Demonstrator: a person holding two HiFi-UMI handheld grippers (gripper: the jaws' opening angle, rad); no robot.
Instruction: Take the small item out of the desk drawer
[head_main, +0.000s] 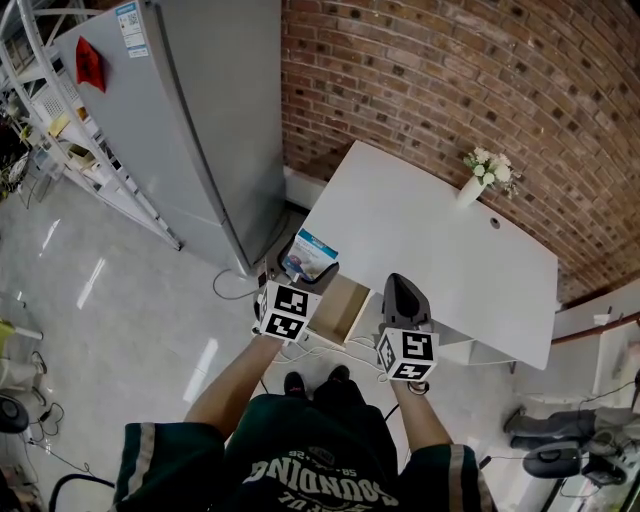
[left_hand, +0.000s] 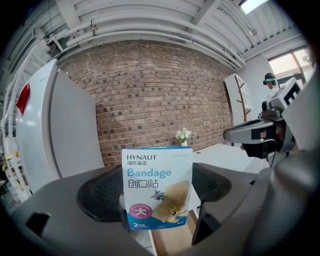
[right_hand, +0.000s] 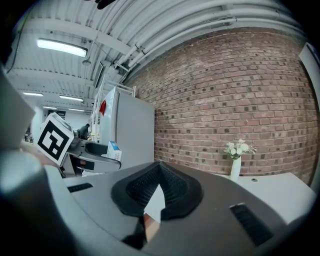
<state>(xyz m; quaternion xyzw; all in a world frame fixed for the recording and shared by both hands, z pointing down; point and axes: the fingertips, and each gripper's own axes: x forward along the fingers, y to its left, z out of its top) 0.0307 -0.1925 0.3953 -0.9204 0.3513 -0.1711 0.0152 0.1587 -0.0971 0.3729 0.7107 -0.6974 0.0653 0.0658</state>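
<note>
Seen from the head view, with the open drawer as centre: bandage box at 11 o'clock between left gripper jaws, fridge behind it; right gripper at 3; vase on desk at 2.

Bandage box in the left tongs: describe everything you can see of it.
The bandage box is a small flat carton, white and blue with a cartoon print, reading HYNAUT Bandage. It stands upright, clamped at its lower sides between the left tongs, held outside the open drawer of the white desk. Nothing else touches it.
</note>
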